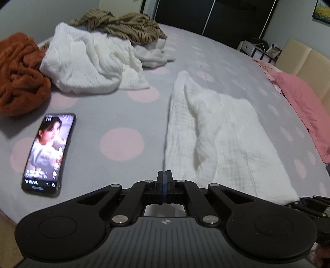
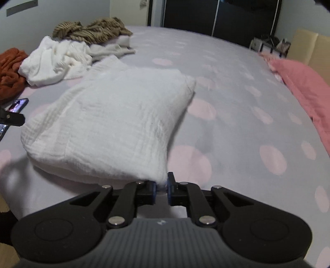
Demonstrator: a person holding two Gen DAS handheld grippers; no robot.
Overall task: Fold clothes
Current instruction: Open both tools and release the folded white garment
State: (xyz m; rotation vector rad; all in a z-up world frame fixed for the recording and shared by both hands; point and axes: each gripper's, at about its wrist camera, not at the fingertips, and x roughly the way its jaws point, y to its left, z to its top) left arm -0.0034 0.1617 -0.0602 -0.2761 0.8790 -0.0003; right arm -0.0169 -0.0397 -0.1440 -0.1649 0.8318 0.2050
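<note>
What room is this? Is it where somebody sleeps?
Most likely a bedroom. The clothes lie on a big bed with a grey, pink-dotted sheet, a pink pillow sits by a cream headboard, and a dark wardrobe stands at the back.

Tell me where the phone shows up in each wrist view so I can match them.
Left wrist view: the phone lies lower left on the spotted bedsheet, screen lit, below the rust-orange garment.
Right wrist view: the phone is only a sliver at the far left edge, partly hidden.
Shared landmark: the striped tan garment at the bed's far side.
</note>
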